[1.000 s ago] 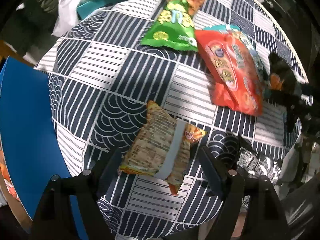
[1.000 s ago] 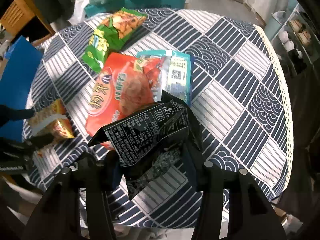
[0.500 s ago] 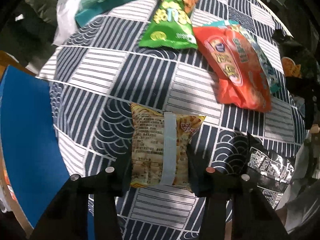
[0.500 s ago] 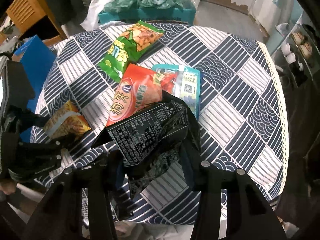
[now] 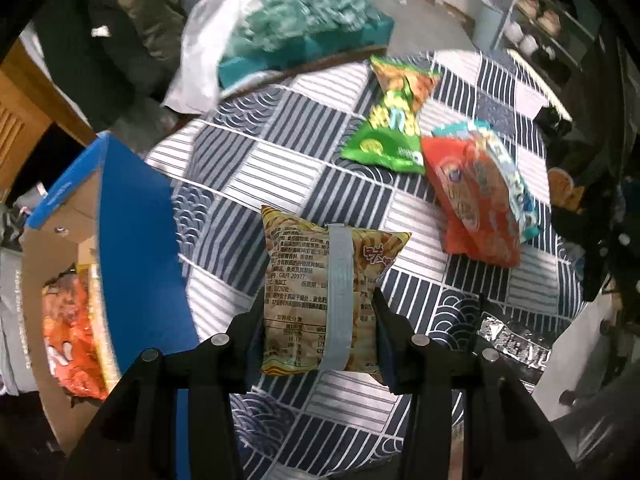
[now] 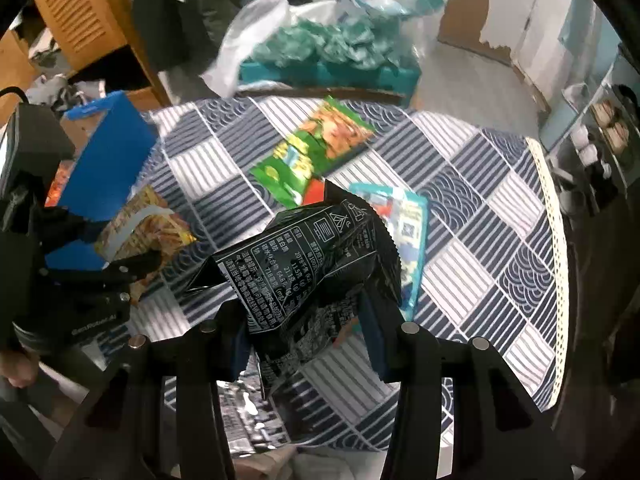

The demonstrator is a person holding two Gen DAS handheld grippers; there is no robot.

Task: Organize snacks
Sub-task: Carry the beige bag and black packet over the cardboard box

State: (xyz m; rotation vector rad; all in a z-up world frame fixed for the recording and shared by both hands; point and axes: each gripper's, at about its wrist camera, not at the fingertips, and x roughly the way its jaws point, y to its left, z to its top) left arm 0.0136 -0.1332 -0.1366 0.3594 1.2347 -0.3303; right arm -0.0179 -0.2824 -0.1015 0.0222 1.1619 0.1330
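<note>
My left gripper (image 5: 318, 312) is shut on a yellow snack bag (image 5: 320, 280) and holds it above the patterned tablecloth (image 5: 280, 168). It also shows in the right wrist view (image 6: 144, 236). My right gripper (image 6: 304, 316) is shut on a black snack bag (image 6: 308, 264), held above the table. A green bag (image 5: 388, 128), a red bag (image 5: 468, 200) and a teal-edged bag (image 5: 512, 184) lie on the cloth. A blue-walled cardboard box (image 5: 132, 232) stands left of the table with an orange bag (image 5: 68, 332) inside.
A silver foil packet (image 5: 508, 340) lies at the table's near right edge. A teal box (image 5: 304, 52) and a white plastic bag (image 5: 200, 68) sit beyond the table. A shelf (image 6: 600, 136) stands at right. Wooden furniture (image 6: 84, 16) is at back left.
My left gripper closed on the yellow bag and lifted it, tilting the view up so the box now shows. My right gripper rose with the black bag.
</note>
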